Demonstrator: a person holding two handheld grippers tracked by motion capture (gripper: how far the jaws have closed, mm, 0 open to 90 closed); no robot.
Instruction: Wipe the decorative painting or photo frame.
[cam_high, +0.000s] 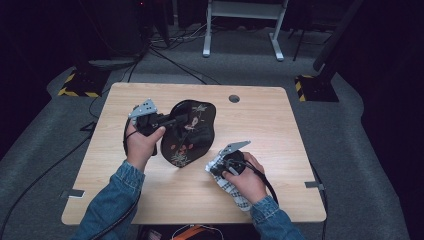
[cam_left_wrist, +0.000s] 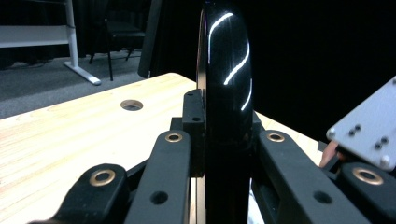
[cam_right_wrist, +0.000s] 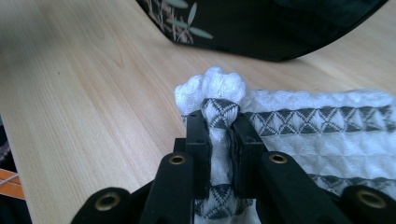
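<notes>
Tray held on edge, cloth bunched beside it.
High view: left gripper (cam_high: 167, 121) stands black lacquer tray (cam_high: 189, 132) upright mid-table (cam_high: 260, 130); floral face shows, nothing in it. Right gripper (cam_high: 216, 167) nearby holds cloth (cam_high: 231, 189).
Left gripper view: fingers (cam_left_wrist: 194, 116) clamp the glossy rim.
Right gripper view: fingers (cam_right_wrist: 200, 140) pinch white, grey-patterned cloth.

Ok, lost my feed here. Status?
Left gripper shut on black tray, tray tilted up on edge. Right gripper shut on bunched white cloth. Nothing between them.
</notes>
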